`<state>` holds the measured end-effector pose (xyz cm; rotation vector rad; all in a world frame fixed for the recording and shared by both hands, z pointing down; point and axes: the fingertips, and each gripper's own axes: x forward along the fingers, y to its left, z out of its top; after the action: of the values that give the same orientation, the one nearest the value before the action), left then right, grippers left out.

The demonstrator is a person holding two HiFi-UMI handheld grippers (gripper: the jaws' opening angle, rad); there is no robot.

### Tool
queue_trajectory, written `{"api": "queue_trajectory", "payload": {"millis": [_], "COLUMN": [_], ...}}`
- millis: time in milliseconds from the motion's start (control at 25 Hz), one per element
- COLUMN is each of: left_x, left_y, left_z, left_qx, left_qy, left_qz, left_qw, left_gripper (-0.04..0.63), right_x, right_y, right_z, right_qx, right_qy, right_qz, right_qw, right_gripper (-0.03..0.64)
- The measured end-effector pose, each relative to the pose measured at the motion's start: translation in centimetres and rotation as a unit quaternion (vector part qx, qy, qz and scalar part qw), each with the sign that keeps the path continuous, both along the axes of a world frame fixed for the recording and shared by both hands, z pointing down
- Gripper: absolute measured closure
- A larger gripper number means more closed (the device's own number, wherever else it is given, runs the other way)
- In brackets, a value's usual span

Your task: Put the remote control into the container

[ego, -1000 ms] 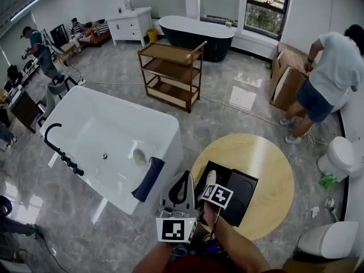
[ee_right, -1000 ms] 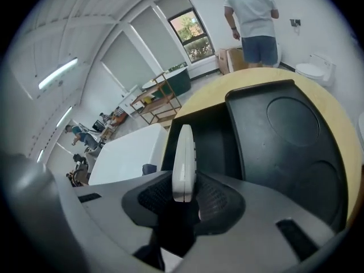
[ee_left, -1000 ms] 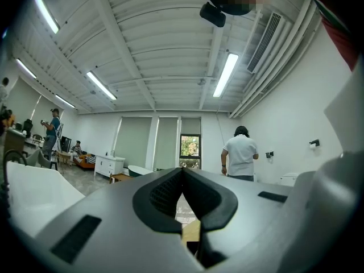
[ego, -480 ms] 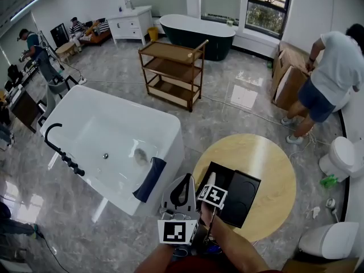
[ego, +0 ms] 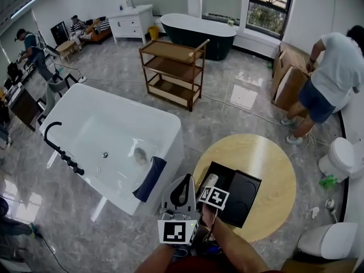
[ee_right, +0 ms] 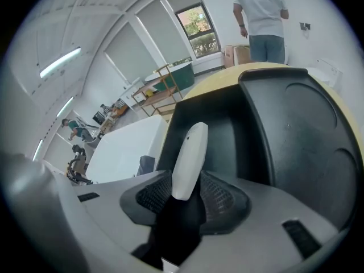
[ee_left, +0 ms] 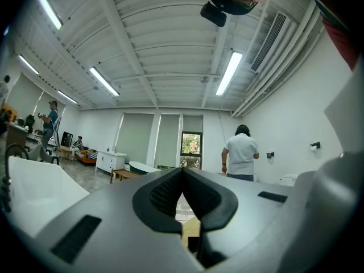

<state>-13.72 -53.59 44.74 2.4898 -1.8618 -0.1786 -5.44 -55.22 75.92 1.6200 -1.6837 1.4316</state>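
Note:
A white remote control [ego: 209, 181] [ee_right: 190, 155] lies lengthwise with its far end in the left compartment of the black container [ego: 245, 191] [ee_right: 284, 124], on a round wooden table [ego: 261, 149]. Its near end sits between the pads of my right gripper [ego: 207, 188] [ee_right: 187, 189], whose jaws have just been opening; a dark gap shows beside the remote on the right, so the gripper is open. My left gripper [ego: 183, 181] [ee_left: 182, 172] hovers level just left of the table edge, fingertips touching, nothing in it.
A large white bathtub [ego: 108, 138] stands close on the left. A wooden shelf cart [ego: 170, 73] and a dark bathtub [ego: 196, 33] stand farther back. A person [ego: 335, 73] bends over boxes at the right, with toilets [ego: 340, 159] near the table.
The right gripper has sunk slightly with the remote toward the container's left compartment. The left gripper has stayed where it was.

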Motion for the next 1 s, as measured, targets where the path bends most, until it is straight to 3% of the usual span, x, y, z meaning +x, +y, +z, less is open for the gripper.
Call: {"api": "queue_trajectory", "payload": {"millis": [360,480,720,1000], "left_x": [0.2,-0.1,-0.3,-0.2], "left_y": [0.2,0.5,0.6,0.5], "left_z": [-0.2,-0.1,-0.3,0.0], "left_qx": [0.002,-0.005,0.000,-0.003], "left_qy": [0.003,-0.015,-0.016,-0.020], "left_qz": [0.006,0.013,0.011,0.012], "left_qw": [1.0000,0.9998,0.9998,0.9997], "left_gripper": [0.580,0.581,0.581,0.580], "right_x": [-0.1,-0.4,0.1,1.5], "right_y": [0.3,0.4,0.2,-0.2], "right_z": [-1.4,-2.9,-7.0,-12.4], "right_qx": [0.019,0.036,0.092,0.186], "right_qy": [-0.026,-0.039,-0.073,-0.060], "right_qz": [0.006,0.007,0.004,-0.007], "right_qw": [0.999,0.999,0.993,0.981], "right_gripper": [0.462,0.462,0.460,0.460]}}
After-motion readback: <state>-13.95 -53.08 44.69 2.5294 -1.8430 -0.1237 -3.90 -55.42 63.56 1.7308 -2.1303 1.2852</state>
